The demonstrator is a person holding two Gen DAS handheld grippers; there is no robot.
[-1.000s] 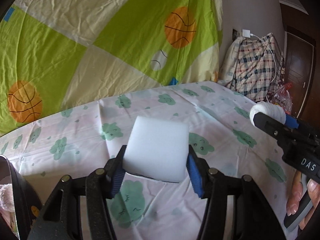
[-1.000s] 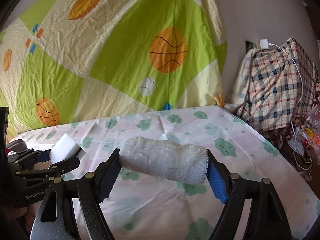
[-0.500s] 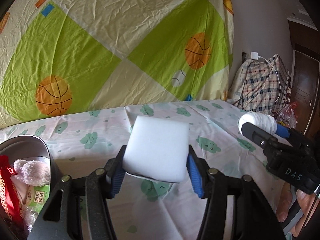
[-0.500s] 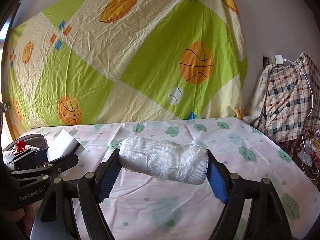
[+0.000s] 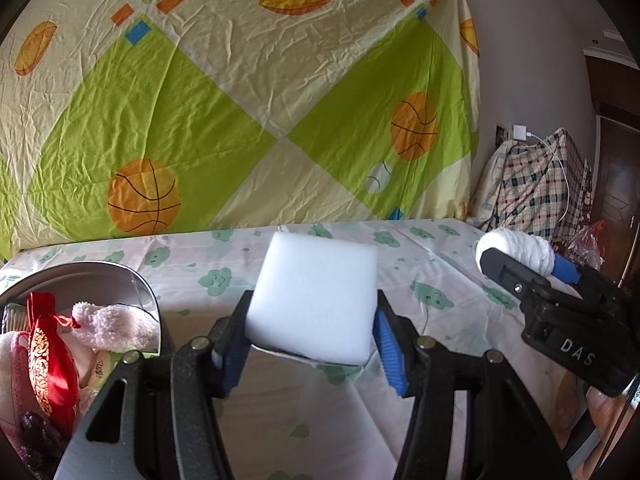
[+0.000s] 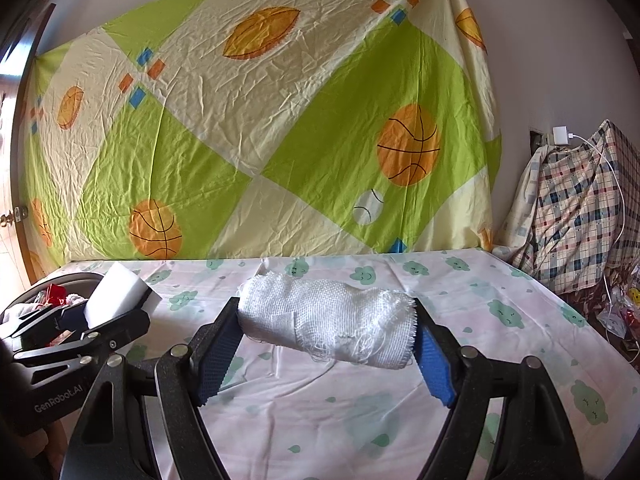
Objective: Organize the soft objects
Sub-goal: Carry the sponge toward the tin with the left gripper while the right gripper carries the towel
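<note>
Left gripper (image 5: 312, 344) clamping white rectangular foam sponge block (image 5: 314, 300), hovering above cloud-print sheet (image 5: 400, 248), beside round metal tin (image 5: 132, 276). Right gripper (image 6: 328, 344) gripping white rolled mesh cloth (image 6: 332, 320) endwise above same sheet.

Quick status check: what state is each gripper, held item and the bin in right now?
Left gripper: shut on the sponge.
Sponge: held clear of the table.
Right gripper: shut on the gauze roll.
Gauze roll: held, edge frayed.
Bin: open, holding soft items.

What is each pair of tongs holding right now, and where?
Left tongs clamp the white sponge block by its sides; right tongs clamp the gauze roll by its ends.
</note>
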